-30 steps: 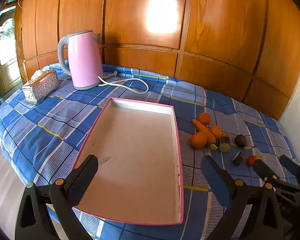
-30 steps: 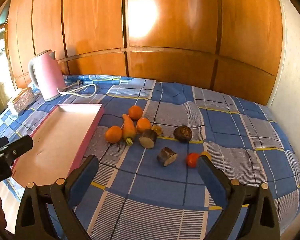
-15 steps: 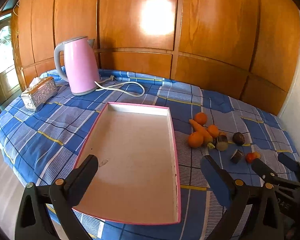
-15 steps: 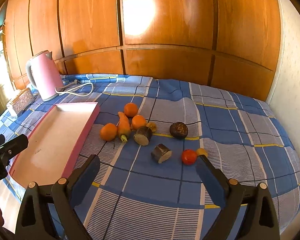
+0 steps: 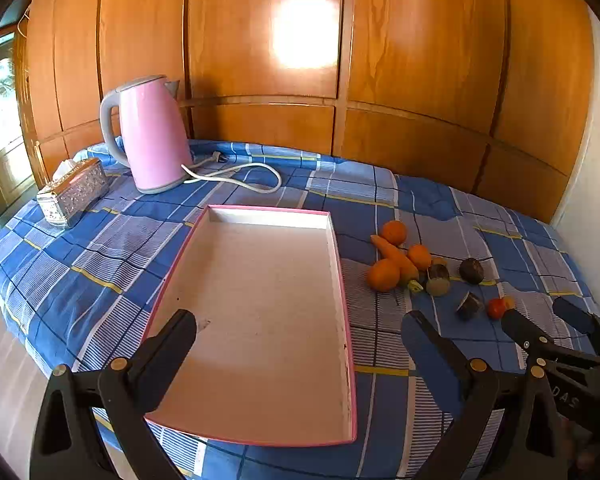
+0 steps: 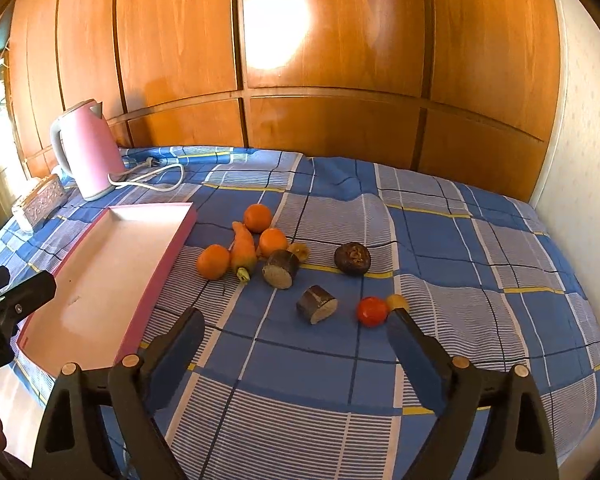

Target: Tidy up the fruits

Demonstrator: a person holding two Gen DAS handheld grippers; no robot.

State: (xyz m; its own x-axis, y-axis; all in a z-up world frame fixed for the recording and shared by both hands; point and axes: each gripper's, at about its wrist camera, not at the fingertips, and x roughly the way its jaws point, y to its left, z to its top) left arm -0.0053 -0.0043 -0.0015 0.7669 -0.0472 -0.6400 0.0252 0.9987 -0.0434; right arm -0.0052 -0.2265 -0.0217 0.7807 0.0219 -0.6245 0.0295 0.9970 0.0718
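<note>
Both tongs, left tongs (image 5: pixel 300 334) and right tongs (image 6: pixel 296 330), gape wide, holding nothing

Blue plaid bed (image 6: pixel 440 248), pink tray (image 5: pixel 342 264), kettle (image 5: pixel 152 136), oranges (image 6: pixel 213 262), carrot (image 6: pixel 244 250)

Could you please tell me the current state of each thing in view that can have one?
left hand-held gripper: open, holding nothing, above the tray.
right hand-held gripper: open, holding nothing.
tray: holds no produce yet.
kettle: upright, lid closed.
kettle cord: plug lies loose on the cloth.
carrot: lying flat among the oranges.
</note>
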